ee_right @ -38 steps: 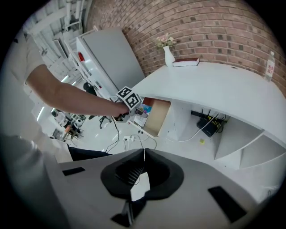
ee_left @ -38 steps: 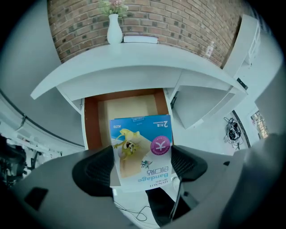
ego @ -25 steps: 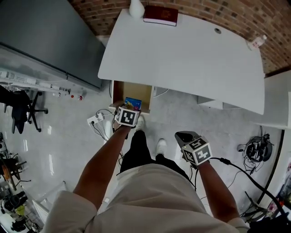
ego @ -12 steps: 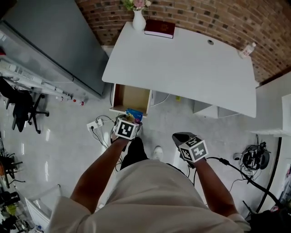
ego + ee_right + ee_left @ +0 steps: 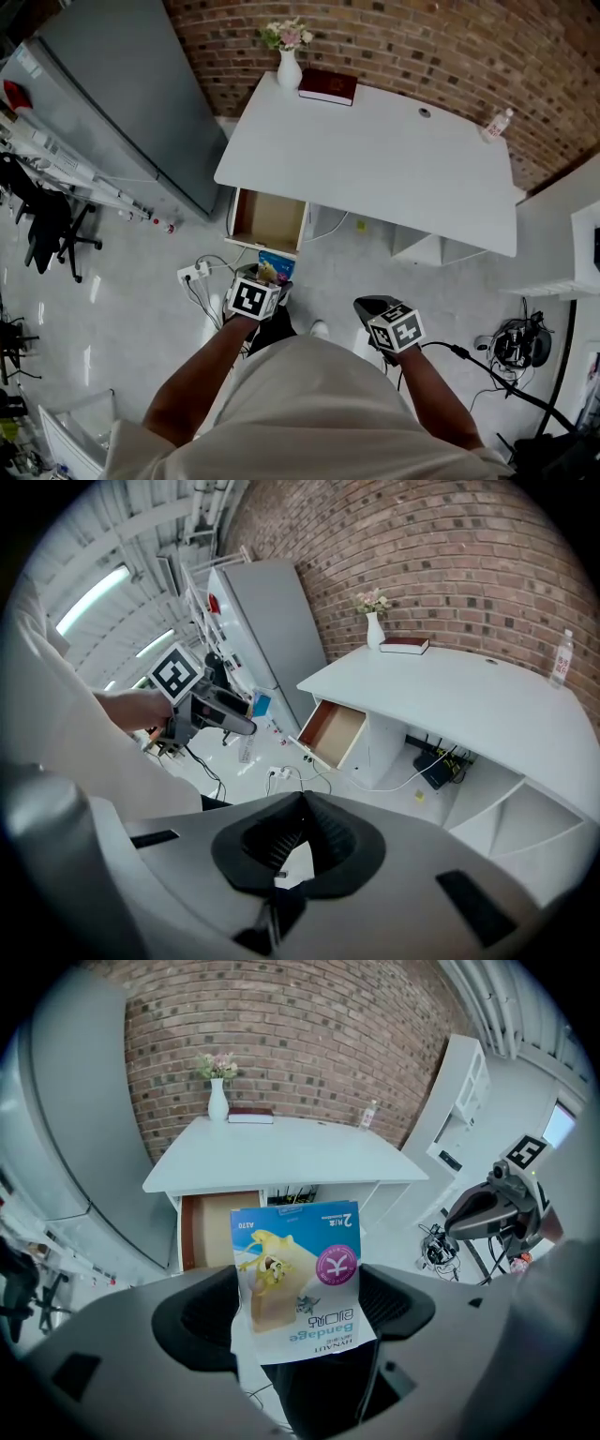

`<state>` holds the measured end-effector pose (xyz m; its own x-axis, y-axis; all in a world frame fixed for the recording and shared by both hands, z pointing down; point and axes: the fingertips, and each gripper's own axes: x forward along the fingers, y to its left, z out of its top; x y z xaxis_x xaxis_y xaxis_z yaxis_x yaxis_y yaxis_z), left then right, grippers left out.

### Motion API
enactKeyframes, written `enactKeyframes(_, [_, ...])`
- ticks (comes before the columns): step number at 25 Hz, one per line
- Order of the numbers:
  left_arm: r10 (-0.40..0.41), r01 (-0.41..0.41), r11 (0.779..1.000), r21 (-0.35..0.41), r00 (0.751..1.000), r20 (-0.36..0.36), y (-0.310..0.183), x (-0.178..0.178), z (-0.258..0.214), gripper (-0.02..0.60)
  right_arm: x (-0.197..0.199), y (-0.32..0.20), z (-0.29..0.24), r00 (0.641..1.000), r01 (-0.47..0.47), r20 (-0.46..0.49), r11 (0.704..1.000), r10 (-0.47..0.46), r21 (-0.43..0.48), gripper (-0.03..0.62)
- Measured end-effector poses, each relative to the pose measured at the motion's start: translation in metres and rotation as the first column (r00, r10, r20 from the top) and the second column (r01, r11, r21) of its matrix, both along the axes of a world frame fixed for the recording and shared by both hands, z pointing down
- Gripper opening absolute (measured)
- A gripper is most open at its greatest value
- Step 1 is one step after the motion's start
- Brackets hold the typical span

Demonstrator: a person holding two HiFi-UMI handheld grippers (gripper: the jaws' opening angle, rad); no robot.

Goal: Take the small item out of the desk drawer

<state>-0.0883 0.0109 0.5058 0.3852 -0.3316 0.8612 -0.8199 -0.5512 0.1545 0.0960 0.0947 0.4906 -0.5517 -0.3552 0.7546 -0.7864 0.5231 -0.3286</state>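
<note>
Left gripper [image 5: 298, 1302]: jaws clenched on the bandage packet [image 5: 295, 1269], a flat, glossy rectangle printed blue and cream with a white lower edge. It was out of the drawer [image 5: 269, 220] and held just in front of the drawer's open end. The drawer was a shallow, white-rimmed rectangular box, matt brown inside, pulled out from under the smooth white curved-edge surface [image 5: 375, 159]. Right gripper [image 5: 300, 808], farther from the drawer: ribbed black jaws closed together on nothing.
</note>
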Motion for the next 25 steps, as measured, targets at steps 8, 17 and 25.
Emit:
enactKeyframes(8, [-0.006,0.007,1.0,0.016,0.999,-0.043,0.026,0.019,-0.018,0.399,0.011,0.016,-0.007,0.999,0.034,-0.01,0.999,-0.034,0.011,0.032])
enactKeyframes(17, [-0.029,0.029,0.999,0.012,0.998,-0.053,0.052,0.009,-0.021,0.4,0.002,0.028,-0.012,0.998,0.06,-0.001,0.998,-0.06,0.034,0.032])
enactKeyframes(25, [-0.025,0.026,1.0,0.017,0.998,-0.054,0.061,0.015,-0.025,0.4,0.007,0.034,-0.015,0.998,0.056,0.004,0.997,-0.057,0.046,0.032])
